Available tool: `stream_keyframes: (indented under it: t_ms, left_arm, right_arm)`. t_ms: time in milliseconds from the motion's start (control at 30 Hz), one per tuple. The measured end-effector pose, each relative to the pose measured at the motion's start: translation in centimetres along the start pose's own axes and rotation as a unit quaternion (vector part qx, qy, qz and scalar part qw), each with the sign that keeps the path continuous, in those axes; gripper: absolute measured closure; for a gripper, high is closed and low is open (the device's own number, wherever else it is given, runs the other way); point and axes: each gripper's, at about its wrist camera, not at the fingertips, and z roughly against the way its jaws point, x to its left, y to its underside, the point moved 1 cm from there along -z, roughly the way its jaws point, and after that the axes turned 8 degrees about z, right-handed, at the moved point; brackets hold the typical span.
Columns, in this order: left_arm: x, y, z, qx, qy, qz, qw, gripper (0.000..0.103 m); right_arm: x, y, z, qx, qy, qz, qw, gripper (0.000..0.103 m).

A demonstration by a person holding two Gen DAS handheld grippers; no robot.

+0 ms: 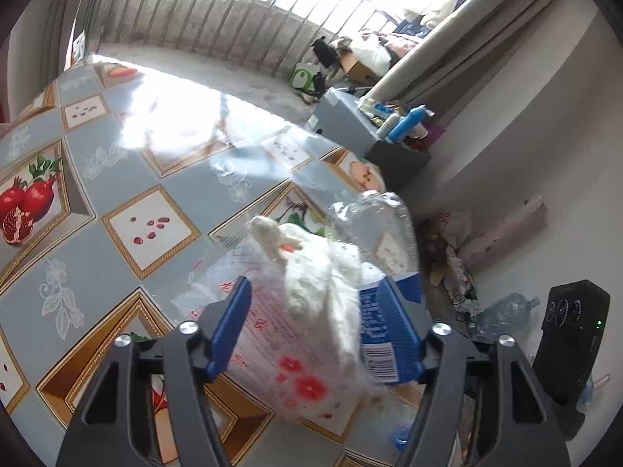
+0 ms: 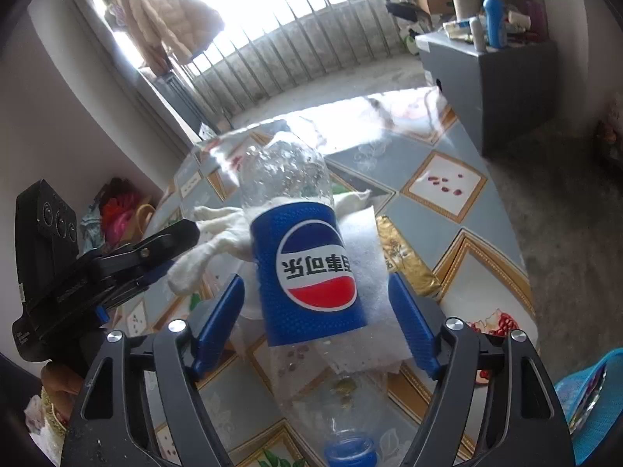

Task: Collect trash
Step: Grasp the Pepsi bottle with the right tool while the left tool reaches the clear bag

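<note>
An empty clear Pepsi bottle (image 2: 307,268) with a blue label lies on the patterned table, cap toward the right camera, between the open blue fingers of my right gripper (image 2: 315,319). A white cloth (image 2: 218,241) and a white tissue sheet (image 2: 366,268) lie beside and under it. In the left wrist view, my left gripper (image 1: 323,327) is open around the white cloth (image 1: 323,280) and a clear floral plastic wrapper (image 1: 280,350); the bottle (image 1: 381,257) lies just to the right. The left gripper (image 2: 117,272) shows at the left of the right wrist view. A gold wrapper (image 2: 405,260) lies right of the bottle.
The table (image 1: 128,179) carries a fruit-pattern cloth. A grey cabinet (image 2: 502,78) with bottles on it stands beyond the table. A blue mesh basket (image 2: 584,401) is at the right edge. Floor clutter and a big water bottle (image 1: 502,315) lie by the wall.
</note>
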Motion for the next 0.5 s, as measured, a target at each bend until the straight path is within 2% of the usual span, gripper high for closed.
stream_keyframes:
  t_ms: [100,167,267,367,500]
  left_arm:
    - [0.4,0.7,-0.9,0.008,-0.019,-0.01,0.9997,0.058]
    - [0.5,1.2,-0.6,0.013,-0.021,-0.027,0.9993,0.067]
    - [0.5,2.0,0.6,0.026,-0.017,-0.041,0.9987,0.078]
    - [0.7,3.5,2.2,0.046,-0.003,-0.053,0.9975,0.087]
    - [1.2,6.6,4.7,0.072,0.01,-0.07,0.9949,0.089]
  right_arm:
    - [0.1,0.6,-0.5,0.013,-0.029,-0.015,0.999,0.048]
    - [0.4,1.0,0.0,0.013,-0.022,-0.019,0.999,0.049]
    - [0.8,2.2,1.0,0.022,-0.034,-0.027,0.999,0.05]
    - [1.1,3.6,1.9,0.038,-0.046,-0.037,0.998,0.05]
    - [2.0,6.6,4.0,0.054,-0.06,-0.045,0.996,0.05]
